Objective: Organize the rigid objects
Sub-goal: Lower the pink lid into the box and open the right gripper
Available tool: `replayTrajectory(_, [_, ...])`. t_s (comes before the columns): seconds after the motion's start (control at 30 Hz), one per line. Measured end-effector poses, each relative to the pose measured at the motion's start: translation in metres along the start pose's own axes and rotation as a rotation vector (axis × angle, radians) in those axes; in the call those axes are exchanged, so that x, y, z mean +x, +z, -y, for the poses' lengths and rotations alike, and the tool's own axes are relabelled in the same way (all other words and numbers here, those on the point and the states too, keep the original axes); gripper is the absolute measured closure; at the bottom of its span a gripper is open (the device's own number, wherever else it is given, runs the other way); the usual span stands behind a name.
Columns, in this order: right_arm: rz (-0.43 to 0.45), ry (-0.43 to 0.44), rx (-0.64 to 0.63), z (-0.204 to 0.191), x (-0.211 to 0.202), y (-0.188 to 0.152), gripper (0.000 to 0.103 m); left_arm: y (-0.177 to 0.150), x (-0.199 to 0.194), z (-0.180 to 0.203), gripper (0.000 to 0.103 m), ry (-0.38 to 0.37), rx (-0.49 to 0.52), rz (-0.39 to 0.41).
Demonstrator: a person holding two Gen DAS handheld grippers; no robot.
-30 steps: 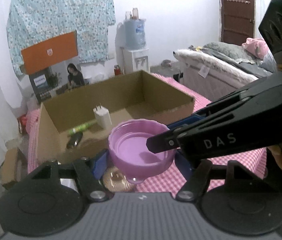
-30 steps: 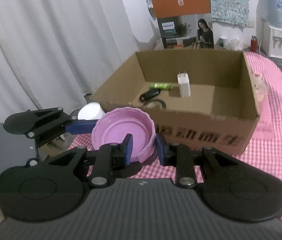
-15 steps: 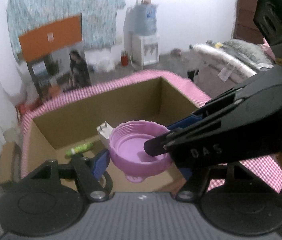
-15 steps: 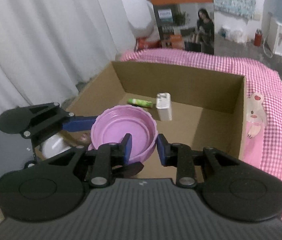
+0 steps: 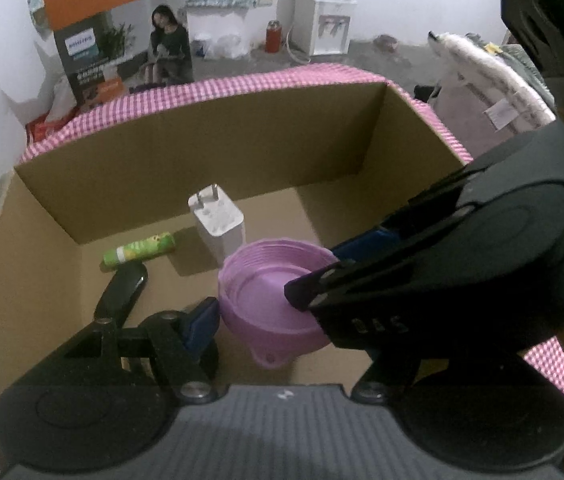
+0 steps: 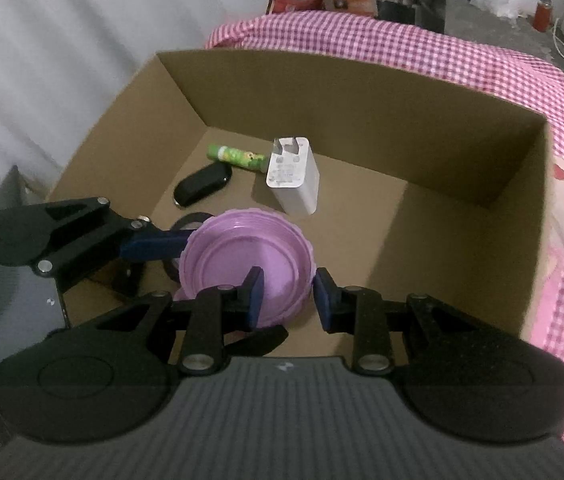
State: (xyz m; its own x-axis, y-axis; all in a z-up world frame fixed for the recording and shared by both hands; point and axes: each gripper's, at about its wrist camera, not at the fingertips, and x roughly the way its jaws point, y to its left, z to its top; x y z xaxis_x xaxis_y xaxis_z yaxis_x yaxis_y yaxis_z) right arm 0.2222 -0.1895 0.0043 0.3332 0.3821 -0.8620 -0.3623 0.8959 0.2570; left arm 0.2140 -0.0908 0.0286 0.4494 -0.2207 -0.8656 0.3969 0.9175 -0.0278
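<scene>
Where both grippers meet: a purple lid (image 6: 242,256) hangs open side up over the near part of the box floor, clear of the cardboard.
Right gripper (image 6: 287,298): nearly closed, nipping the lid's near rim, one blue pad inside the lid and one outside.
Left gripper (image 5: 274,316): about half open across the lid's full width; its left finger (image 5: 202,320) presses the lid's side.
Only in the right view: the left gripper's finger comes in from the left to touch the lid's edge, and a dark ring (image 6: 190,220) lies on the box floor, half hidden under the lid.
Only in the left view: the right gripper's black body covers the lid's right side, so the left gripper's far finger is hidden.
Box floor beyond the lid: a white charger (image 6: 293,176) stands just behind it, prongs up; a black key fob (image 6: 202,184) and a green tube (image 6: 238,156) lie to the charger's left, the tube touching it.
Open room: the floor's right half is bare cardboard right up to the right wall.
Edges: the cardboard box (image 6: 361,92) has tall walls on all sides; the lid sits below the line of the far rim in both views.
Around the box: a pink checked cloth (image 6: 401,52) runs behind and to the right.
Far off, left view alone: a bed (image 5: 493,80) beyond the box.
</scene>
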Motion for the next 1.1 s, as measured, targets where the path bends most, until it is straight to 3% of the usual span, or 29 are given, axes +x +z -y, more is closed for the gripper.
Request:
replayTrajectory(0.33, [-0.054, -0.013, -0.036, 0.005, 0.030, 0.011, 0.076, -0.001, 0.008, -0.006, 0.031, -0.026, -0.063, -0.048])
replayTrajectory(0.77, [0.002, 0.005, 0.013, 0.015, 0.033, 0.011, 0.068, 0.001, -0.001, -0.005, 0.029, -0.017, -0.072, -0.018])
replayTrajectory(0.97, [0.144, 0.023, 0.024, 0.013, -0.004, 0.003, 0.049, -0.006, -0.024, 0.000, 0.023, -0.012, -0.061, 0.042])
replayTrajectory(1.1, [0.292, 0.050, 0.067, 0.011, -0.045, -0.014, 0.024, -0.019, -0.052, 0.006, 0.019, -0.025, -0.048, 0.118])
